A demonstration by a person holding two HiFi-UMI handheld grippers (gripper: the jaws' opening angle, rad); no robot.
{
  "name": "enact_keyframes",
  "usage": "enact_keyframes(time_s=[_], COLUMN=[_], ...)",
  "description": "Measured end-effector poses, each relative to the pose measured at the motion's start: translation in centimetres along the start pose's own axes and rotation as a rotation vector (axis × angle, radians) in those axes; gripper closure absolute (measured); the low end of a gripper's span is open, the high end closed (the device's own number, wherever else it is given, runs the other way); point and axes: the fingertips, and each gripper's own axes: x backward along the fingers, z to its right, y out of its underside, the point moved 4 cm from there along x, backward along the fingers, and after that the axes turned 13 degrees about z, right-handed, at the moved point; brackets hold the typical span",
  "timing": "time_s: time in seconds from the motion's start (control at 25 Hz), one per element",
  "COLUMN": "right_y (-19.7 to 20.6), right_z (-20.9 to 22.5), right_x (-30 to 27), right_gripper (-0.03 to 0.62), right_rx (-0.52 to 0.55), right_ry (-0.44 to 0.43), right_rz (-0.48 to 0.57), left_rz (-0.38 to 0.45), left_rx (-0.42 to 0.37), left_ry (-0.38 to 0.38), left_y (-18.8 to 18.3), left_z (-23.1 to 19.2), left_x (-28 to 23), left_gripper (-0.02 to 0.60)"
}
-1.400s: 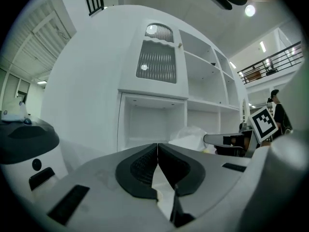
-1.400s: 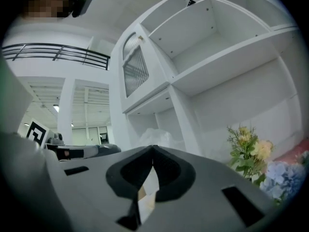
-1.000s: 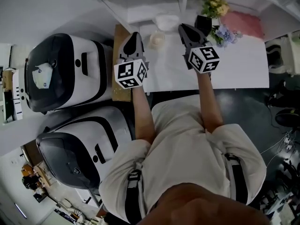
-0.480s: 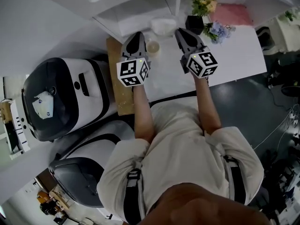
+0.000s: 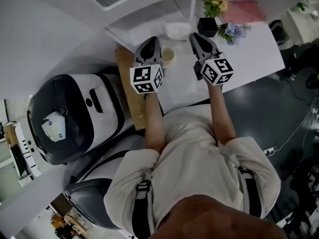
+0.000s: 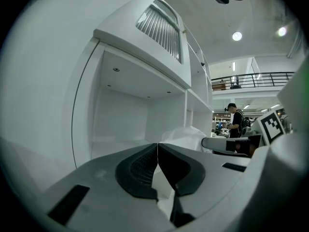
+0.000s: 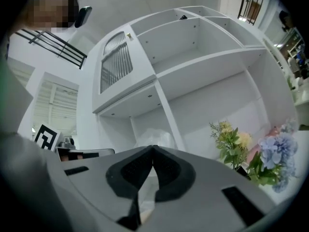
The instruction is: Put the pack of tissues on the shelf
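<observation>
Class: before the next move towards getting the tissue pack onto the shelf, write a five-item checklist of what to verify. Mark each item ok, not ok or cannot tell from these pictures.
1. Left gripper open for a grasp: not ok. Its jaws are together with nothing between them.
2. Right gripper open for a grasp: not ok. Its jaws are together and empty.
3. White crinkly plastic pack of tissues in sight and free: ok. It lies ahead of both grippers and neither touches it.
4. White shelf compartment bare: ok, as far as the left gripper view shows.
5. Clearance from the small round cream jar beside the left gripper: cannot tell.
</observation>
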Motion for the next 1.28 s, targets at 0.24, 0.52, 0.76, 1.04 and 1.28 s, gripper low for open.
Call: enact_keyframes(time_s=[0.24, 0.52, 0.76, 1.04, 1.28], right_y=[1.7, 1.6, 1.6, 4.5, 5.9], right_z=[-0.4, -1.7, -2.6, -2.4, -1.9], right_x=[-2.0, -5.2, -7.5, -9.0, -9.8], right_gripper=[0.526, 0.525, 0.526, 0.526, 0.525], right_rx=[-0.019, -0.016, 0.009, 0.123, 0.143], right_ry=[0.013, -0.016, -0.067, -0.082, -0.061], right_rz=[-0.006, 0.009, -0.009, -0.197, -0.292], left_rz=[0.004, 0.049, 0.071, 0.052, 0.019], left_rx=[-0.028, -0.052, -0.072, -0.088, -0.1], left_ry=[0.037, -0.01, -0.039, -0.031, -0.01], left_y=[-0.6, -2.8, -3.7, -3.1, -2.2], left_z=[-0.2, -2.8, -4.2, -3.7, -3.4], left_x=[1.4, 2.7, 2.7, 1.6, 0.7], left_gripper=[0.571, 0.571, 0.571, 0.571, 0.571])
